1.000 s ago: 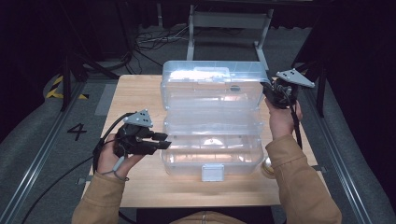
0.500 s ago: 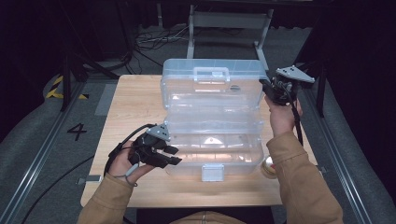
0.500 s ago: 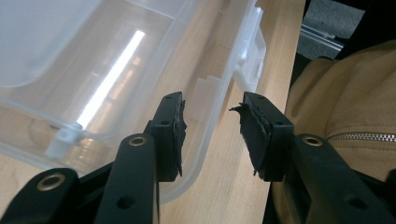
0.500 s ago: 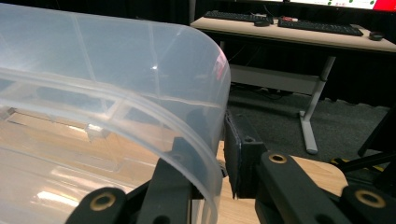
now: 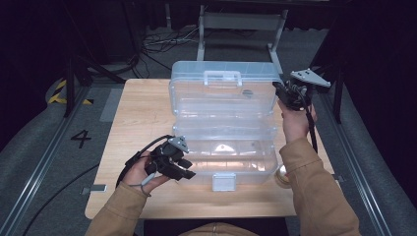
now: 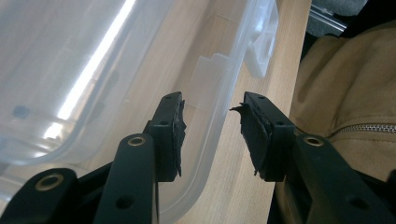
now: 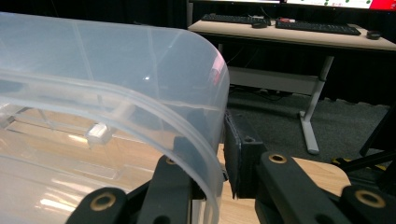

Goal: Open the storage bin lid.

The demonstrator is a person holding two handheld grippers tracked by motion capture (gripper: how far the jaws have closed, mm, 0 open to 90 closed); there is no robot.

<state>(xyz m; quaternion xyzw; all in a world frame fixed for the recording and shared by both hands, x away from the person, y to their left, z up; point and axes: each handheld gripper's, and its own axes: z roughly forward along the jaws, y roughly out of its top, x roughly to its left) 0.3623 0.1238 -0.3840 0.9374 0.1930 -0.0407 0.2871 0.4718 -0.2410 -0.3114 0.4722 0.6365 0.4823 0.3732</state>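
Overhead camera first: a clear plastic box (image 5: 223, 147) sits open at the centre of a pale wooden table (image 5: 133, 113), with its lid (image 5: 221, 91) standing raised at the far side, handle uppermost. A white latch (image 5: 223, 181) juts from the box's near edge, low in the middle of the frame. At lower left, a hand (image 5: 140, 172) holds the left gripper (image 5: 184, 173) against the near left corner of the box, its black cable looping off to the left. At upper right, the other hand (image 5: 295, 120) holds the right gripper (image 5: 279, 90) at the lid's right edge, a grey triangular plate on top. Tan sleeves enter from the bottom edge. A roll of tape (image 5: 281, 177) lies on the table just beside the box's right end.

Left gripper view: the two black jaws rise from the bottom, spread apart and unclenched, with the box's clear rim (image 6: 219, 126) running up between them; whether either pad touches it is unclear. Wood shows beneath, and a tan jacket (image 6: 345, 93) fills the right side.

Right gripper view: the jaws are clamped on the lid's curved clear edge (image 7: 205, 154), one on each side, at bottom centre. A desk with keyboards (image 7: 289, 32) stands across the top of the frame.
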